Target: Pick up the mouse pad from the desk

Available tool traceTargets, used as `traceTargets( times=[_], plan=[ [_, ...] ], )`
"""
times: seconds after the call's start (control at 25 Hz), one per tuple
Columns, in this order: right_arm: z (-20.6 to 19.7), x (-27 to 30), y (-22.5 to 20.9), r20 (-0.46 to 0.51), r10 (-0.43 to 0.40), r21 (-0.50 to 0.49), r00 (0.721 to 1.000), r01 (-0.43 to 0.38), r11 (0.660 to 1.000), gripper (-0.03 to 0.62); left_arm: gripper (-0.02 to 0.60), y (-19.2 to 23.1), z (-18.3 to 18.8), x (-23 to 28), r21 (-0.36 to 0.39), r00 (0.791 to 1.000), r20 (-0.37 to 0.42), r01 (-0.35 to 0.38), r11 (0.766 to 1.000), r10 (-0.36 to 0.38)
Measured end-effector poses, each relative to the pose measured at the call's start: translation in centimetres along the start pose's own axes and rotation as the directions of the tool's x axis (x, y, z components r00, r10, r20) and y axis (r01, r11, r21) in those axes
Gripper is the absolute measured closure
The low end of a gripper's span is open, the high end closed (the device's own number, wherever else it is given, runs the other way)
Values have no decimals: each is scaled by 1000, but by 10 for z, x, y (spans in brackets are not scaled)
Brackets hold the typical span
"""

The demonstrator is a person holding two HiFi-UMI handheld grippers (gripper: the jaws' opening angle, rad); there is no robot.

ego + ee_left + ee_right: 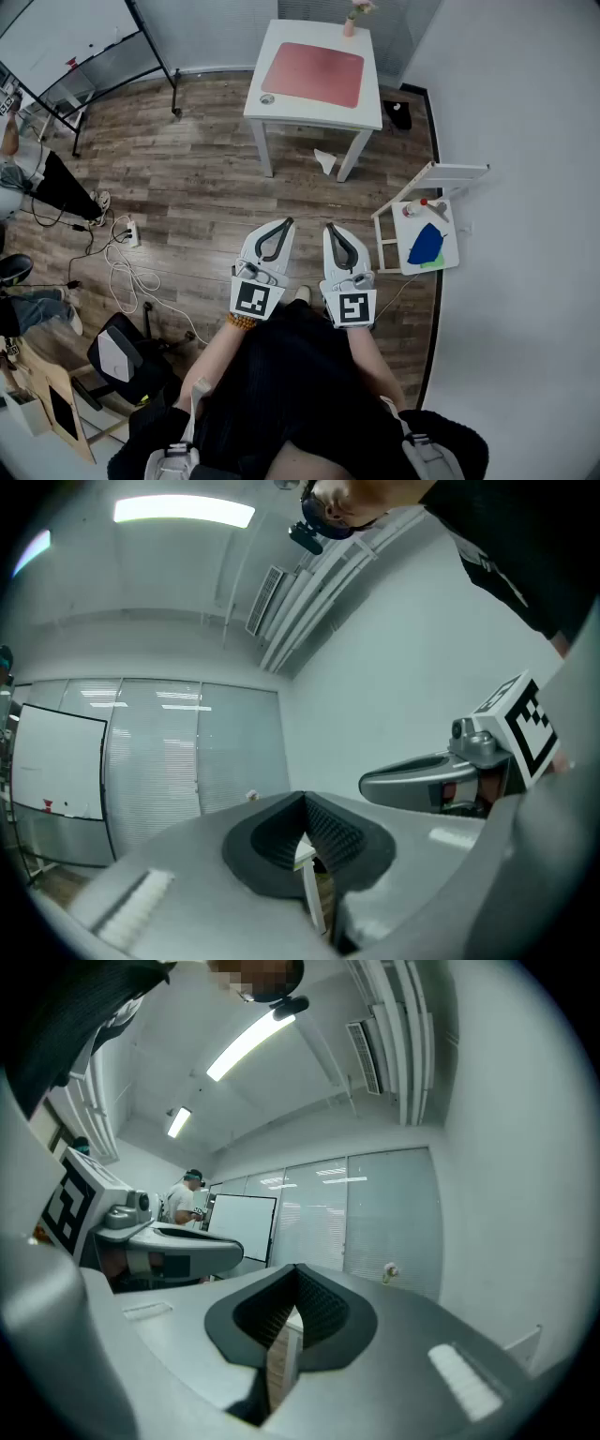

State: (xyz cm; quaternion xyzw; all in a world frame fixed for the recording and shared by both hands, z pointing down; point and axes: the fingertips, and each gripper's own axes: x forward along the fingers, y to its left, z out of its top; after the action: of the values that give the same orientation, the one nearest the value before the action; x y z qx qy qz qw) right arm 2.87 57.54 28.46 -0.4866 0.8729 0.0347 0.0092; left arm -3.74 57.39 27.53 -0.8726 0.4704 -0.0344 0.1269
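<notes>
The pink mouse pad [313, 73] lies flat on a small white desk [371, 105] at the far side of the room, well away from me. Both grippers are held close to my body, pointing toward the desk. The left gripper [284, 223] is shut with nothing in it, and so is the right gripper [330, 227] beside it. In the left gripper view the jaws [303, 799] meet at the tips; the right gripper view shows the same [296, 1269]. Neither gripper view shows the pad.
A small vase with a flower [351, 21] and a small round object [267, 98] also sit on the desk. Crumpled paper [325, 161] lies beneath it. At right is a white side table [448, 251] with a blue item [427, 246]. Cables [127, 267] and a chair [120, 356] are at left.
</notes>
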Motion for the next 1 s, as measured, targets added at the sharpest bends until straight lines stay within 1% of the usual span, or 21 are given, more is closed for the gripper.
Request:
traceTargets(
  times=[0.16,0.28,0.36,0.44,0.52,0.68,0.76,0.88,1.0],
  plan=[
    [-19,3,-21,-29,24,-20,999,-24,1000,572,581,-1,-13,14,-97,999,-20,-51,994,50],
    [-33,6,-34,-60,41,-20,997,-42,999,572,581,-4,-24,22,-120,996,-36,-83,989,79],
    [-41,8,-42,-73,43,-3,996,-43,999,572,581,-7,-30,26,-108,996,-47,-85,991,80],
    [-46,9,-51,-81,41,6,996,-41,999,572,581,-8,-33,33,-67,996,-59,-68,995,64],
    [-54,12,-60,-106,39,6,994,-38,999,572,581,-6,-37,42,-48,996,-69,-58,997,55],
    [-69,32,-78,-171,33,1,985,-33,999,572,581,13,-48,66,-44,996,-67,-55,998,52],
    [-72,45,-87,-185,32,-11,982,-34,999,572,581,23,-55,80,-49,997,-62,-51,997,48],
    [-77,68,-106,-198,23,-40,980,-32,999,572,581,37,-67,109,-75,997,-52,-53,996,49],
    [-79,98,-123,-219,6,-57,976,-19,998,572,581,58,-78,143,-74,998,-47,-40,996,37]
  ],
)
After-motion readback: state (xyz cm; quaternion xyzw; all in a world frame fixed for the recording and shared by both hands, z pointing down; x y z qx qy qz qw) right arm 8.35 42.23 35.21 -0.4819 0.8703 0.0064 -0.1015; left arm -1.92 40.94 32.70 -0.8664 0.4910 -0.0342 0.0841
